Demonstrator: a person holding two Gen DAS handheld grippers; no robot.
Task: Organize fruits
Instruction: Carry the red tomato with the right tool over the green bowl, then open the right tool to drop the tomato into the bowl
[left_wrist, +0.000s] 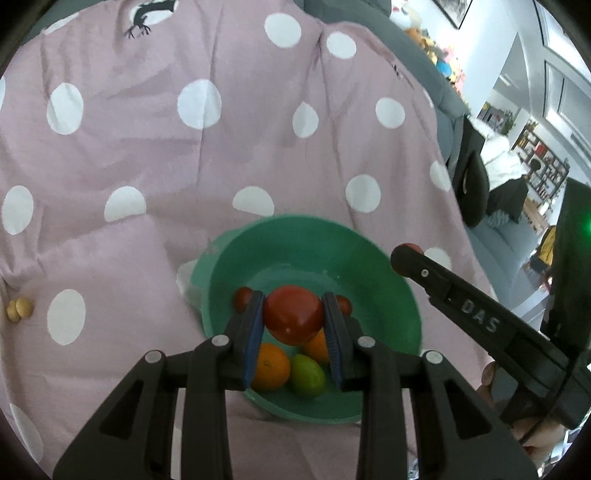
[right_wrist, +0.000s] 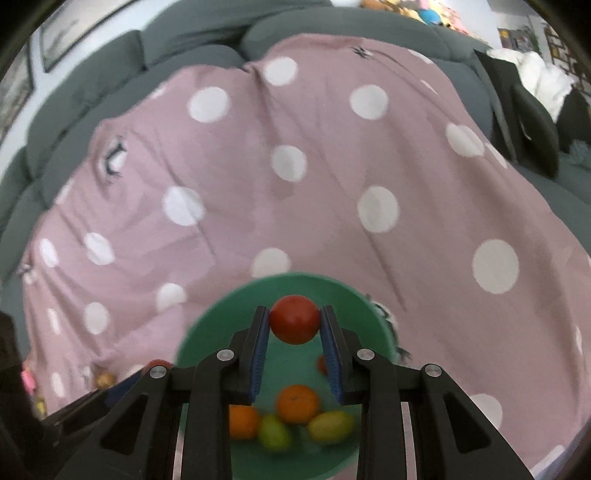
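In the left wrist view my left gripper (left_wrist: 293, 299) is shut on a red tomato (left_wrist: 291, 319), held over a green bowl (left_wrist: 306, 227). Two oranges (left_wrist: 271, 365), a green lime (left_wrist: 306, 374) and small red fruits (left_wrist: 243, 298) lie in the bowl. My right gripper (left_wrist: 406, 254) comes in from the right over the bowl's rim, with a bit of red showing at its tip. In the right wrist view my right gripper (right_wrist: 294, 312) is shut on a second red tomato (right_wrist: 294, 325), also above the green bowl (right_wrist: 221, 321). Oranges (right_wrist: 297, 402) and yellow-green citrus (right_wrist: 330, 426) lie below it.
The bowl sits on a pink blanket with white dots (left_wrist: 184, 155) spread over a grey sofa (right_wrist: 92, 88). A small cluster of pale yellow fruits (left_wrist: 19, 309) lies on the blanket at the far left. Dark cushions (left_wrist: 472, 173) and a room with shelves lie to the right.
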